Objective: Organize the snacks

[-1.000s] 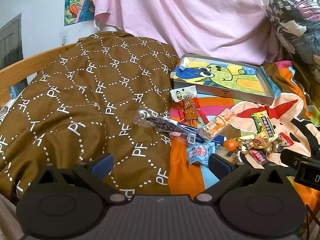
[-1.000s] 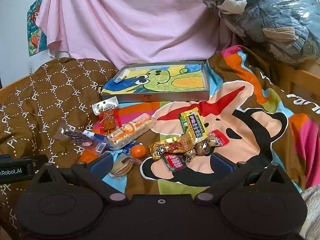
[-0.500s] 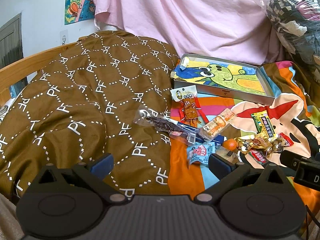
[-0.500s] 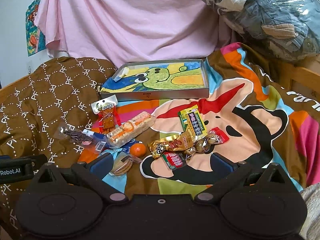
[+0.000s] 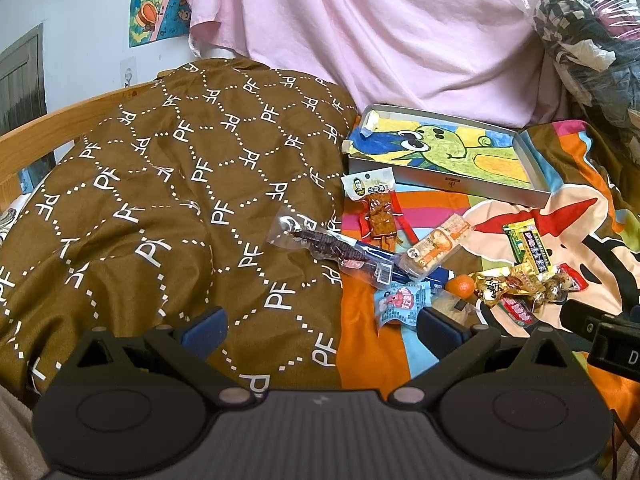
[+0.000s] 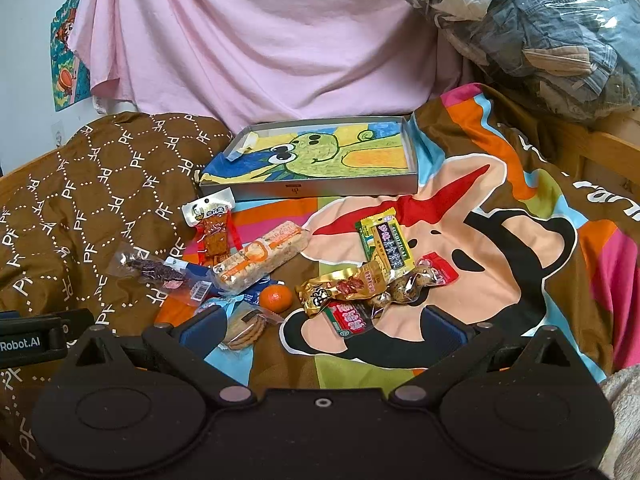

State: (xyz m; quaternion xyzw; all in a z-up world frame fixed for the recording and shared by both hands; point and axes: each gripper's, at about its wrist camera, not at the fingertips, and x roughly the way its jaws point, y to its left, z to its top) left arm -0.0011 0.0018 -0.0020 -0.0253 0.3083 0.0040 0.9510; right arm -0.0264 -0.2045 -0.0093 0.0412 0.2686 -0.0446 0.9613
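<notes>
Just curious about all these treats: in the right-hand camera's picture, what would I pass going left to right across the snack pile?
Clear packet of dark dried fruit → long orange-and-white bar → tangerine → gold packet → green-and-yellow packet.

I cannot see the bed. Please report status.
Both grippers, left and right, open, empty. Snacks loose before tray. Tray holds none. Nothing blocking.

A pale wall (image 5: 80, 20) carries a cartoon poster (image 5: 158, 4). A pink sheet (image 6: 260, 40) hangs behind the bed. A wooden bed rail (image 5: 60, 116) runs along the left. Bagged clothing (image 6: 540, 28) is stacked at the right.
</notes>
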